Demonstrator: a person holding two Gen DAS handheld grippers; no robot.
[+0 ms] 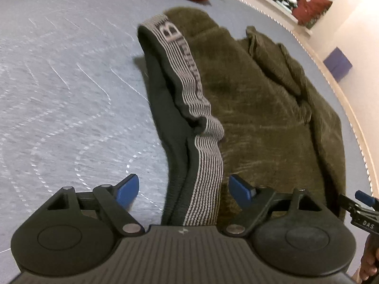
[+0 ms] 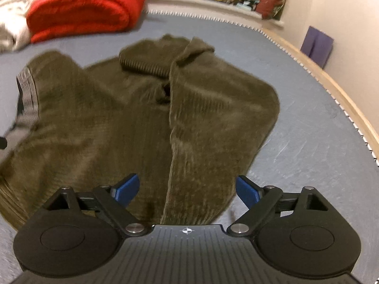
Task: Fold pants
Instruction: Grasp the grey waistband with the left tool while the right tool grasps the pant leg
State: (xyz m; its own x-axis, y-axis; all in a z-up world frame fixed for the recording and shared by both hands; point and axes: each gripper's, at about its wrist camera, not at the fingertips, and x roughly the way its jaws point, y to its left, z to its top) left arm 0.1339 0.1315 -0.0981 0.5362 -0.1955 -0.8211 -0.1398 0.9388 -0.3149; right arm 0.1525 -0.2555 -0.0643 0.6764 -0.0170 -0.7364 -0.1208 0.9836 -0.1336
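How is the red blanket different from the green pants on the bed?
The red blanket is bright red; the pants are dark olive green. The blanket is rolled into a thick bundle, while the pants lie spread out fairly flat and rumpled. The pants have a grey striped waistband; the blanket shows no such band. Both are soft fabric lying on the blue bed.

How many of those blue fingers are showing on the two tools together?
4. In the left view, one finger over the sheet, one over the pants. In the right view, both straddle a pant leg.
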